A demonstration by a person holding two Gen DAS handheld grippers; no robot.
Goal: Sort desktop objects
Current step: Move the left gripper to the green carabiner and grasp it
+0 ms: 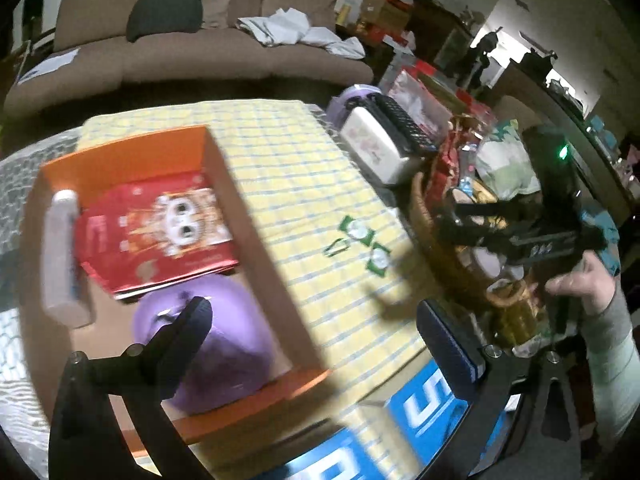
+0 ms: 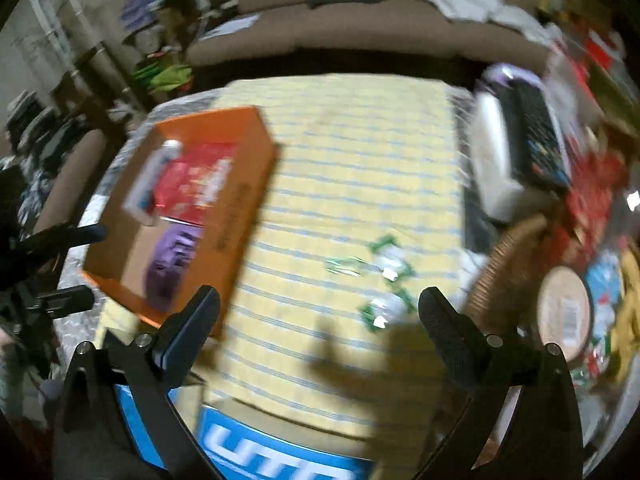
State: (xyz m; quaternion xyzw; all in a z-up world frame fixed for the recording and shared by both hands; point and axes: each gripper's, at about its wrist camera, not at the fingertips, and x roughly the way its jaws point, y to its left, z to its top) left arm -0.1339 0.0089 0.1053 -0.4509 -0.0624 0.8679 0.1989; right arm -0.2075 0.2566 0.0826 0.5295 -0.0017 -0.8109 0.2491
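My landmark is the orange box [image 1: 132,152], standing on the yellow checked cloth [image 1: 304,168]. Inside it I see a white tube [image 1: 60,256] lying along the wall farthest from the cloth's open middle, its long axis parallel to that wall and its rounded cap toward the sofa [image 1: 180,52]. Beside the tube lies a flat red packet [image 1: 156,228] with a cartoon face, and nearer my cameras sits a rounded purple object [image 1: 224,344], just beside the packet's near edge.

The left wrist view looks almost straight into the box; the right wrist view sees it from the side, blurred, so the contents are mere colour patches there. Only the left view shows my right gripper [image 1: 532,236] from outside, a hand [image 1: 580,280] on its handle, over a wicker basket [image 1: 428,216] full of wrapped snacks. Only the right view shows a round lidded tub [image 2: 564,312] with a barcode label in that clutter.

On the cloth between box and basket lie small green-and-white wrapped items [image 1: 364,244]. Beyond the basket, a white case [image 1: 372,144] carries a black remote control [image 1: 404,120].

My left gripper [image 1: 316,316] is spread wide over the box's near corner, nothing between its fingers. The right gripper [image 2: 320,312] is likewise released, gaping over bare cloth.
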